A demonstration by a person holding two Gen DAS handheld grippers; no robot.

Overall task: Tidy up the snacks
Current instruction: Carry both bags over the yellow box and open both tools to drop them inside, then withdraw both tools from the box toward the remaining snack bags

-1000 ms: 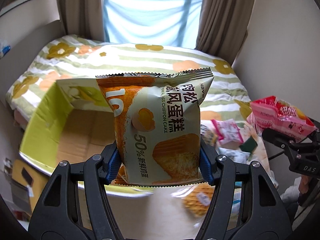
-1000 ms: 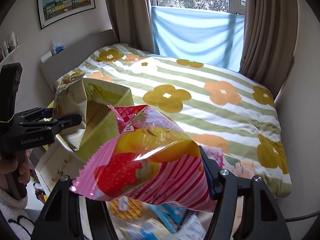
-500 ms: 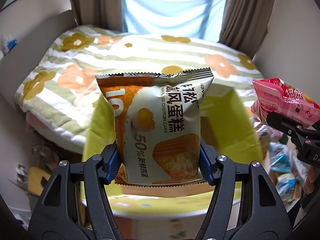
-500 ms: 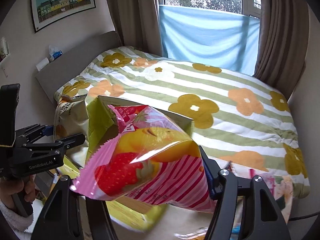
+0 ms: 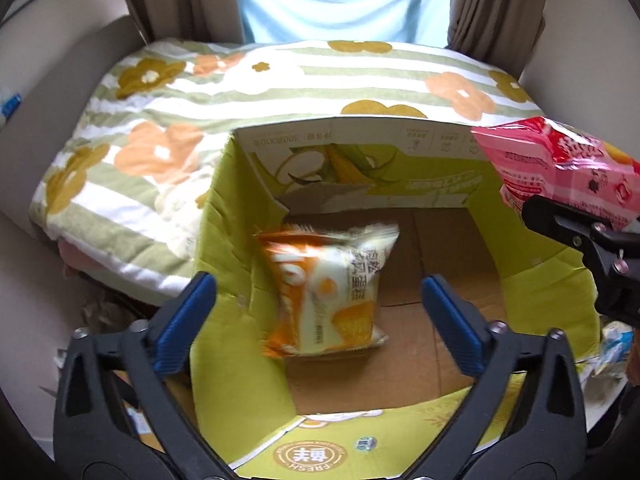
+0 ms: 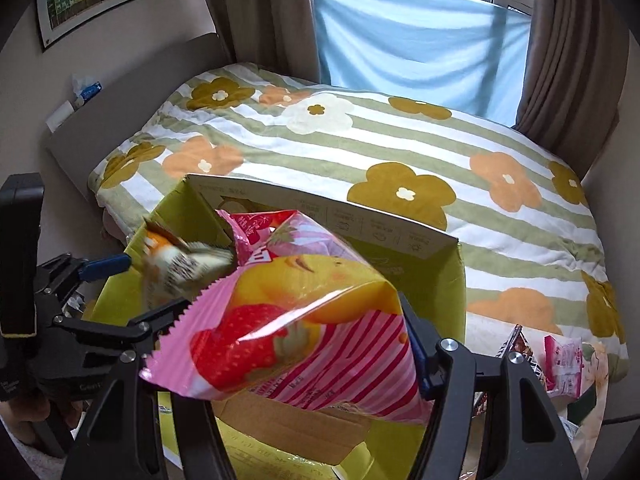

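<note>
The chiffon cake packet (image 5: 326, 290) is motion-blurred inside the open green carton (image 5: 224, 216), clear of the left claw (image 5: 318, 314), whose jaws have just opened wide and hold nothing. The right claw (image 6: 288, 356) is clamped on the pink strawberry snack bag (image 6: 296, 320) above the carton; the bag hides its left finger. Beyond the carton lies a bed with a flowered, green-striped quilt (image 6: 400, 152), below brown curtains (image 6: 256, 12) and a window.
</note>
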